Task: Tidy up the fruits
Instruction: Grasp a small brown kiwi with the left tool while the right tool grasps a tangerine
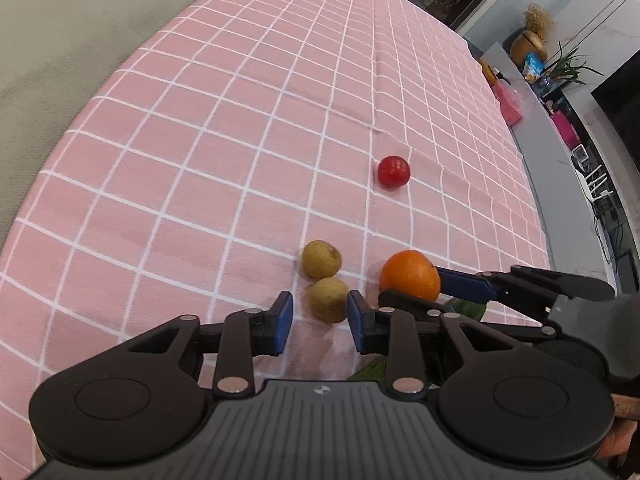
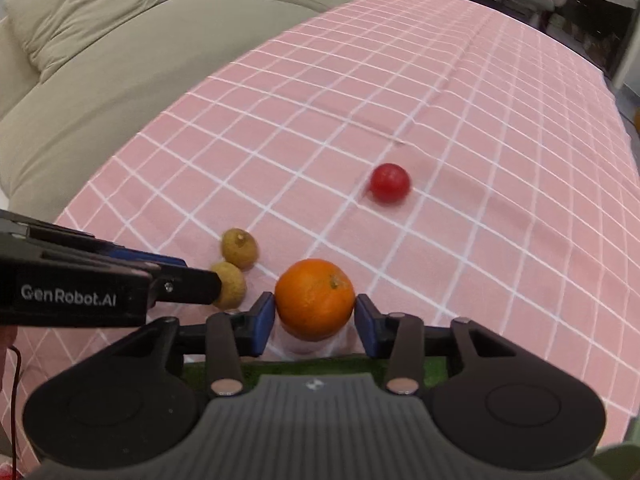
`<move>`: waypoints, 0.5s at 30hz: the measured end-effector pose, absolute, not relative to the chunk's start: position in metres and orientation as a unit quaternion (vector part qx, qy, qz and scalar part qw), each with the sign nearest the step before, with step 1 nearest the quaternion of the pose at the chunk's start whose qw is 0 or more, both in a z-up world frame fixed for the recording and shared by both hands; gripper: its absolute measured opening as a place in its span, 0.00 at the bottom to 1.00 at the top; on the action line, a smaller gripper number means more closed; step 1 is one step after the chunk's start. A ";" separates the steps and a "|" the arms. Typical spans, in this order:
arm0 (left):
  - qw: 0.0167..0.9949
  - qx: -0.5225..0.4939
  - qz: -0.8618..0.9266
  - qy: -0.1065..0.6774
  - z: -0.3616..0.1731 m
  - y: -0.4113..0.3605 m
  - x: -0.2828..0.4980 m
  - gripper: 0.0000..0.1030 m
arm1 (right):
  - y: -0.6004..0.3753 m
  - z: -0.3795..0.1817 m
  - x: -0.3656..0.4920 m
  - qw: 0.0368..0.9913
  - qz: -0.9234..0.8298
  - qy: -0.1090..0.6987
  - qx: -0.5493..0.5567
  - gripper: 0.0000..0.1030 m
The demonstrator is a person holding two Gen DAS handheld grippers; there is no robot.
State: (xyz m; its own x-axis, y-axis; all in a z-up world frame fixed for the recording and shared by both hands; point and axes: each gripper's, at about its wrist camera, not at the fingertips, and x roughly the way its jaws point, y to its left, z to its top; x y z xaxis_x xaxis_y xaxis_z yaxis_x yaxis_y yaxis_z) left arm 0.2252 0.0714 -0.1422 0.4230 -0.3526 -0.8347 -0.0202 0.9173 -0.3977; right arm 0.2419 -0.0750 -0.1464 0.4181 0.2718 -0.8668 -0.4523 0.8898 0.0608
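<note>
Two grips: right gripper [image 2: 314,316] fingers pinching orange [image 2: 315,298], left gripper [image 1: 320,320] fingers spread around longan [image 1: 329,299].

You have four fruits on the tablecloth [image 1: 240,120]. Take the orange [image 2: 315,299] as your landmark: two longans sit just left of it, the nearer longan [image 1: 329,299] touching the farther longan [image 1: 321,259]. The tomato [image 1: 394,171] lies well beyond the orange, slightly right.
</note>
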 end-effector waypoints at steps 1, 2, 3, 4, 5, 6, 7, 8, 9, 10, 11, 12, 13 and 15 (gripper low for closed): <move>0.826 -0.174 -0.101 0.527 -0.142 0.069 0.227 0.37 | -0.077 -0.145 0.241 0.839 0.212 0.494 -0.089 0.39; 0.827 -0.172 -0.101 0.526 -0.141 0.066 0.228 0.41 | -0.080 -0.143 0.240 0.839 0.210 0.494 -0.088 0.39; 0.828 -0.168 -0.101 0.525 -0.141 0.062 0.230 0.43 | -0.082 -0.140 0.239 0.840 0.208 0.493 -0.087 0.39; 0.829 -0.166 -0.102 0.525 -0.140 0.060 0.231 0.44 | -0.084 -0.137 0.237 0.842 0.205 0.492 -0.087 0.39; 0.829 -0.162 -0.104 0.525 -0.140 0.056 0.232 0.45 | -0.087 -0.135 0.235 0.844 0.201 0.490 -0.087 0.39; 0.830 -0.157 -0.103 0.526 -0.140 0.054 0.233 0.45 | -0.089 -0.132 0.234 0.846 0.198 0.488 -0.089 0.39; 0.830 -0.148 -0.100 0.528 -0.140 0.051 0.234 0.45 | -0.092 -0.130 0.233 0.848 0.194 0.485 -0.091 0.39; 0.831 -0.140 -0.097 0.530 -0.141 0.050 0.234 0.45 | -0.094 -0.128 0.232 0.850 0.190 0.483 -0.091 0.39; 0.830 -0.135 -0.097 0.532 -0.142 0.048 0.234 0.45 | -0.096 -0.127 0.233 0.851 0.187 0.482 -0.090 0.39; 0.829 -0.133 -0.096 0.535 -0.143 0.047 0.235 0.45 | -0.099 -0.125 0.233 0.852 0.184 0.482 -0.087 0.39; 0.827 -0.132 -0.095 0.538 -0.144 0.047 0.235 0.45 | -0.101 -0.124 0.233 0.853 0.182 0.481 -0.084 0.39; 0.826 -0.130 -0.094 0.540 -0.145 0.045 0.235 0.43 | -0.103 -0.124 0.233 0.854 0.180 0.481 -0.081 0.39; 0.827 -0.127 -0.092 0.540 -0.146 0.045 0.234 0.39 | -0.104 -0.123 0.233 0.855 0.179 0.480 -0.080 0.39; 0.828 -0.117 -0.089 0.542 -0.147 0.043 0.233 0.30 | -0.107 -0.123 0.231 0.856 0.177 0.479 -0.078 0.39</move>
